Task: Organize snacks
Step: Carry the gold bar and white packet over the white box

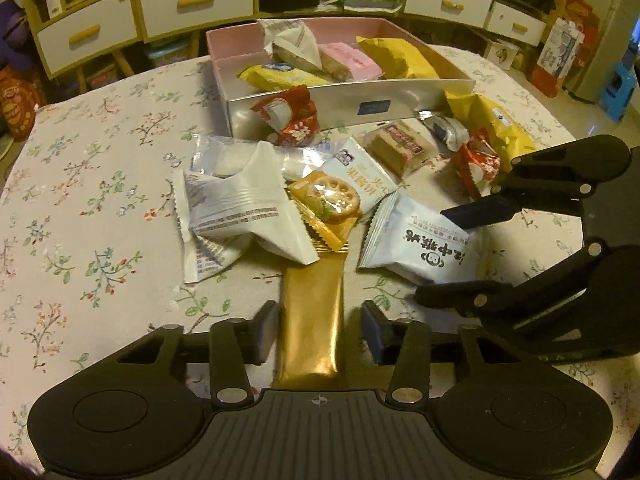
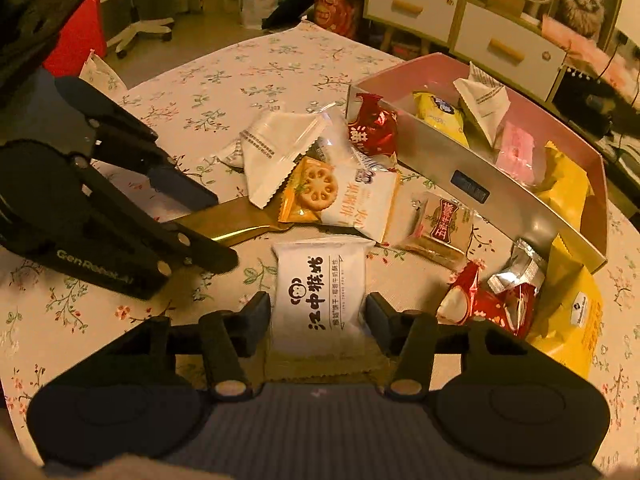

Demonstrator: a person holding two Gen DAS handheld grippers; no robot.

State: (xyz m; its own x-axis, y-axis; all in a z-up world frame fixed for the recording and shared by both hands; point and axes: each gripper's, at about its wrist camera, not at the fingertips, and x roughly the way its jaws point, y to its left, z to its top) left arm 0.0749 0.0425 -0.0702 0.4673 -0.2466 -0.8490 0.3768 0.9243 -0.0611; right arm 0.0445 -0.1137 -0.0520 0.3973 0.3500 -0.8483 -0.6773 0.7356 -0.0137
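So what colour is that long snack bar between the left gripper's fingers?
Shiny gold wrapper, plain with no print showing; clearest in the left wrist view.

One open box (image 1: 400, 100), two red packets (image 1: 290, 114), one gold bar (image 1: 312, 320), one brown packet (image 1: 400, 146)

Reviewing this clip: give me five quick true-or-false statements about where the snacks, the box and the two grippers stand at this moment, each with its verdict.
1. A gold bar wrapper lies between the jaws of the left gripper. True.
2. The box is empty. False: it holds several packets, among them a pink packet.
3. The white packet with black characters lies between the jaws of the right gripper. True.
4. All the snacks are already in the box. False: many lie loose on the floral tablecloth, among them a lotus-root cracker packet.
5. The gold bar wrapper lies on top of the pile. False: its far end is tucked under other packets.
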